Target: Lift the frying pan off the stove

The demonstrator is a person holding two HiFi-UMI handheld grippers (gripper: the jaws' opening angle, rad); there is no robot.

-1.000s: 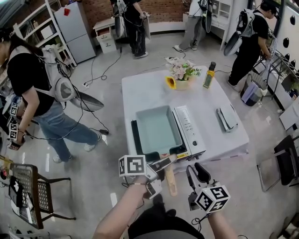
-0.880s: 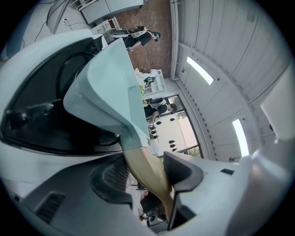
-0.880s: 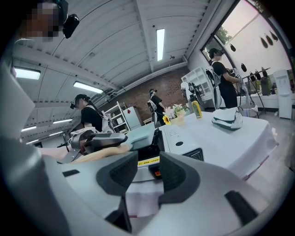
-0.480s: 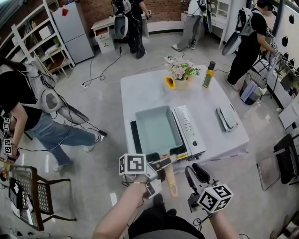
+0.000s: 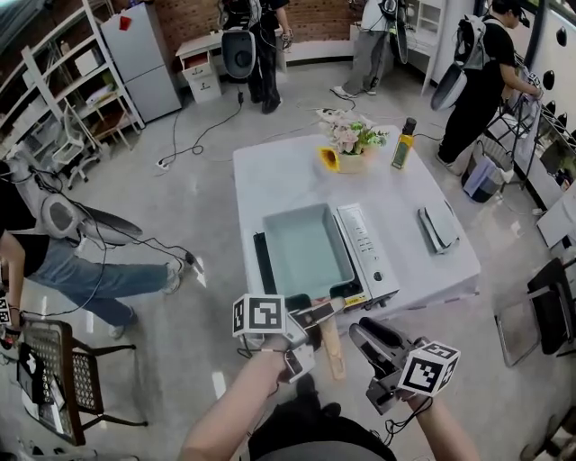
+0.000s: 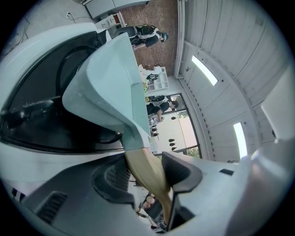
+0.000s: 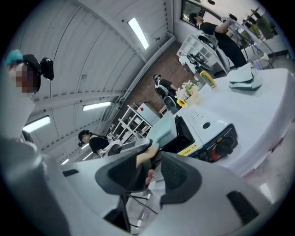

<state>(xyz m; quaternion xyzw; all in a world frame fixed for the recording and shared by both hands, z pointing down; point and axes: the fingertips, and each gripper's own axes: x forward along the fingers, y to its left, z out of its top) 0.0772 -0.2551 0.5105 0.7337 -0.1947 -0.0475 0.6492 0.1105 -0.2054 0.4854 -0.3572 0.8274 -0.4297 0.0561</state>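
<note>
A white table (image 5: pixel 432 180) is being seen on a grey floor (image 5: pixel 198 189), with a brick wall (image 5: pixel 193 18) far behind the stove (image 5: pixel 367 243). The frying pan (image 5: pixel 306 248) is sitting on the stove, its wooden handle (image 5: pixel 331 353) overhanging the stove's near edge. The left tool (image 5: pixel 317 317) is being closed around that handle, not yet clamped. The right tool (image 5: pixel 364 335), empty, is being opened just below the stove's front. The stove's yellow label (image 5: pixel 353 300) is too small to be read.

No legible text or labels anywhere.
</note>
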